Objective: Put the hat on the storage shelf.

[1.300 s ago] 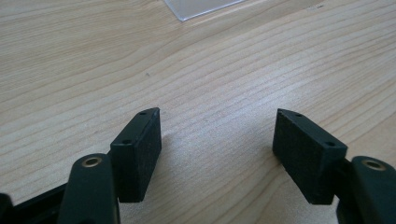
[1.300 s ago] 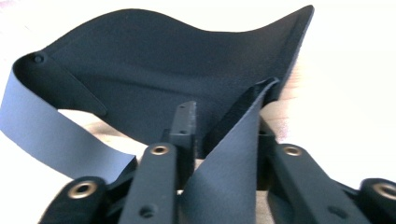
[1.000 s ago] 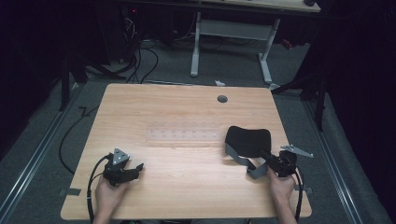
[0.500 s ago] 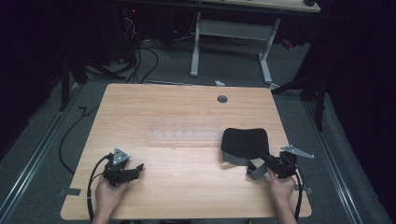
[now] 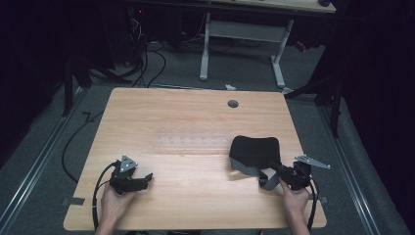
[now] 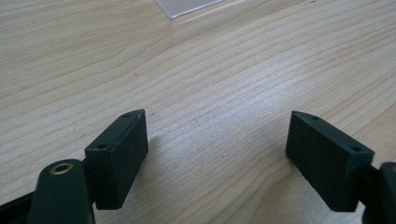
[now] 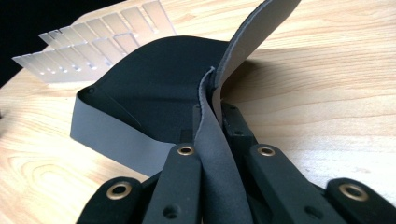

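Note:
A black eye mask (image 5: 254, 149) with a grey strap (image 5: 266, 182) lies on the right half of the wooden table (image 5: 195, 107). My right gripper (image 5: 271, 170) is shut on the strap at the mask's near right edge. In the right gripper view the grey strap (image 7: 219, 154) stands pinched between the jaws (image 7: 215, 112), with the black mask (image 7: 154, 93) just beyond. My left gripper (image 5: 147, 177) rests low over the table at the near left. Its jaws (image 6: 217, 154) have just been opening and stand wide, with only bare wood between them.
A clear plastic strip (image 5: 191, 139) with small cut-outs lies flat mid-table, left of the mask, and its ribbed end (image 7: 93, 42) appears past the mask. A round cable hole (image 5: 233, 104) sits near the far edge. Cables trail off the table's near side.
The mask and the right gripper have shifted slightly to the left. The left hand has stayed where it was.

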Tool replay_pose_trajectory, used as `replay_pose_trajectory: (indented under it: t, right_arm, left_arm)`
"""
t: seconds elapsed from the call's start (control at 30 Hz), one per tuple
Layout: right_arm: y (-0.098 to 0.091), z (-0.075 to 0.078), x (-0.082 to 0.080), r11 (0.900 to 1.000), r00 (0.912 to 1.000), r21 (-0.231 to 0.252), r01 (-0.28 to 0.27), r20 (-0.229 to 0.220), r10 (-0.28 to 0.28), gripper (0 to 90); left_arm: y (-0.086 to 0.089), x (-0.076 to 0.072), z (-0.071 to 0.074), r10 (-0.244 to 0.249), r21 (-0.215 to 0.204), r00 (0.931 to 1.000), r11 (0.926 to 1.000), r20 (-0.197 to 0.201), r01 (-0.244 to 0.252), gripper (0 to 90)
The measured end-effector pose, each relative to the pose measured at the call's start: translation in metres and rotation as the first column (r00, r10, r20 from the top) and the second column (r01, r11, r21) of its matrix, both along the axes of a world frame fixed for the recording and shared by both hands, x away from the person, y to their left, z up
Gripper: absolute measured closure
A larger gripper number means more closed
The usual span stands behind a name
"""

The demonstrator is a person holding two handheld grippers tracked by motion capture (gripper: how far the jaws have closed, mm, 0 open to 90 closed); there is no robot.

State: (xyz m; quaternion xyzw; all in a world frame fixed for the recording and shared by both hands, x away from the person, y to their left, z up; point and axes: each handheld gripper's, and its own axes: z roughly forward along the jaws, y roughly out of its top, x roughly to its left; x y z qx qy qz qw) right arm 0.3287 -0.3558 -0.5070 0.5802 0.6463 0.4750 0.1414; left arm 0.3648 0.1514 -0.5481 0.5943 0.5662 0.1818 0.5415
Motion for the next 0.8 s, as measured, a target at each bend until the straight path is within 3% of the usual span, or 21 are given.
replay_pose_trajectory:
  t: [0.33,0.6,0.8]
  right_arm:
    - [0.001,0.007,-0.010,0.9992,0.9996,0.030,-0.028,0.009,0.028,86.6]
    - [0.001,0.013,-0.020,0.9967,0.9979,0.056,-0.059,0.029,0.058,86.5]
    - [0.006,0.019,-0.026,0.9939,0.9954,0.064,-0.090,0.041,0.087,86.6]
  left_arm:
    - [0.000,-0.004,0.001,-0.022,0.019,0.9996,0.9996,0.018,0.022,23.0]
    - [-0.003,-0.009,0.006,-0.048,-0.023,0.9983,0.9985,0.034,0.049,23.3]
    - [-0.008,-0.014,0.011,-0.096,-0.080,0.9950,0.9920,0.025,0.098,22.7]
